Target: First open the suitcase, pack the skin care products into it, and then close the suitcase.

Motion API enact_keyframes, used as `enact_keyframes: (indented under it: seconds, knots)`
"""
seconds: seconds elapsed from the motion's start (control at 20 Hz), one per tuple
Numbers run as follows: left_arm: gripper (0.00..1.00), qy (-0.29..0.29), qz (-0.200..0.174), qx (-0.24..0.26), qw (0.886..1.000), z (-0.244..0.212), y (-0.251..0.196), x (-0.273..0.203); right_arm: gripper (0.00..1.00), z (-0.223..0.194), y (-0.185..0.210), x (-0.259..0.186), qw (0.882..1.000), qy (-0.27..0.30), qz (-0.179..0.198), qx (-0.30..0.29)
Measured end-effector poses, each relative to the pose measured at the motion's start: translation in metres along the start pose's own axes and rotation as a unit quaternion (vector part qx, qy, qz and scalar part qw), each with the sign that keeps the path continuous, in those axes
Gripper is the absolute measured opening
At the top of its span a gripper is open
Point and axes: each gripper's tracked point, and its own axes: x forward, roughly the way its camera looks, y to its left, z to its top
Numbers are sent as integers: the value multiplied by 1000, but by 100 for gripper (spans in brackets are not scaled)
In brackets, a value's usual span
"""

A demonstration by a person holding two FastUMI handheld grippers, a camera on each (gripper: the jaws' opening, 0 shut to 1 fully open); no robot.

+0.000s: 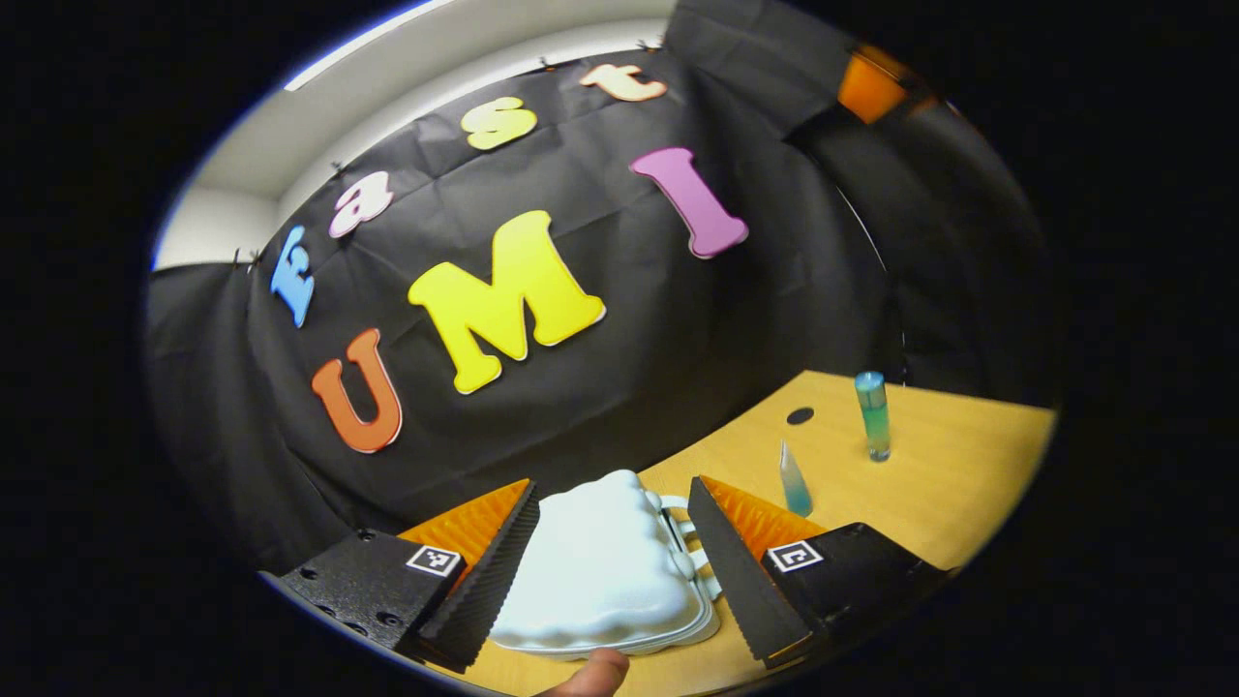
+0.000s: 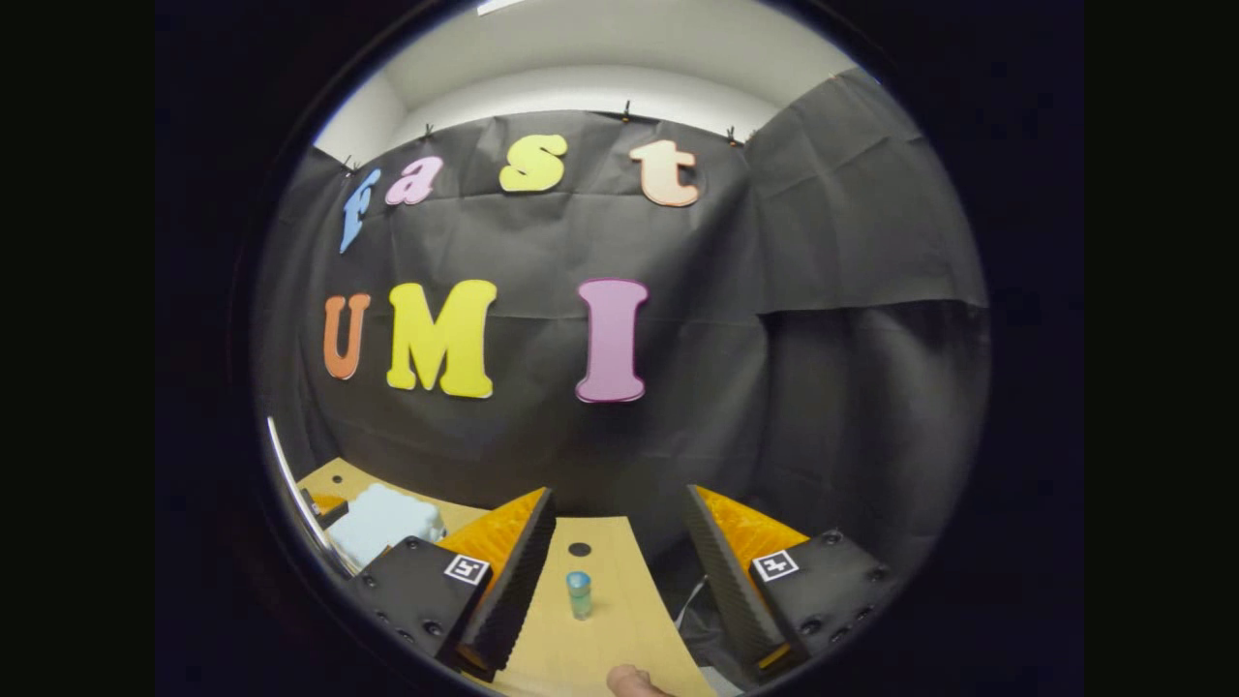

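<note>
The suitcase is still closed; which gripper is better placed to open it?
Probably left. The white suitcase lies shut between the open left gripper. The right gripper, also open, faces the tall bottle instead.

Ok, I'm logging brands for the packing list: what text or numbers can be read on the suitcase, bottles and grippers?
Suitcase: none visible.
Tall bottle, cone bottle: any print too small to read.
Marker tags on left gripper and right gripper: coded squares, no words.
</note>
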Motion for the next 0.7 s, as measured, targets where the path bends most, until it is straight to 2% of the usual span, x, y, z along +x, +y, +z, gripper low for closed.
enact_keyframes:
  seconds: [0.15,0.25,0.5,0.7]
  knots:
    - [98,26,-1,85,996,-25,-24,13,80,-13,-28,11,1000,11,-12,-6]
    - [98,54,6,143,988,-42,-37,22,80,-24,-41,18,1000,21,-12,-3]
    - [97,104,-1,262,959,-76,-68,55,80,-51,-69,36,999,46,-4,6]
    - [95,149,0,351,924,-98,-78,69,80,-65,-95,47,998,54,-4,7]
